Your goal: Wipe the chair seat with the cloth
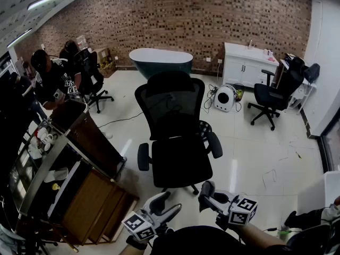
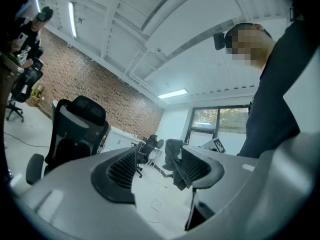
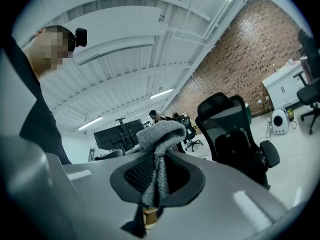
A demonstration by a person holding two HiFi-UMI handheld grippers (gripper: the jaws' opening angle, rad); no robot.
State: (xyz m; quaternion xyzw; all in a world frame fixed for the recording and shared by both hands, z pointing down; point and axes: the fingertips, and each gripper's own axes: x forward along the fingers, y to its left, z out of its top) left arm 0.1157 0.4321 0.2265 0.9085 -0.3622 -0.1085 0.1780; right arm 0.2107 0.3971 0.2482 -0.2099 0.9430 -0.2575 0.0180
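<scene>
Item: black office chair (image 1: 175, 126). Stood mid-room on the pale floor (image 1: 249, 147), back toward the brick wall (image 1: 212, 15). Chair seat (image 1: 180, 161) bare, front edge turned toward both pairs of tongs.

Item: cloth (image 3: 159, 134), grey knit. Was pinched in the right tongs (image 3: 157, 176), pads pressed together on it, with a bunched fold standing out past the tips. Was kept near the seat's front edge, not touching it. Hard to make out from the head view; perhaps the dark lump at the right tongs (image 1: 207, 193).

Item: left tongs (image 2: 159, 165). Were spread, with nothing gripped between the pads. Sat low beside the right pair in the head view, left tongs (image 1: 166, 202) clear of the chair.

Also recorded:
- dark bathtub (image 1: 160, 60) and white cabinet (image 1: 247, 62) along the wall
- second black chair (image 1: 271, 97) at right
- wooden worktop (image 1: 85, 137) at left
- seated person (image 1: 50, 78) beyond it
</scene>
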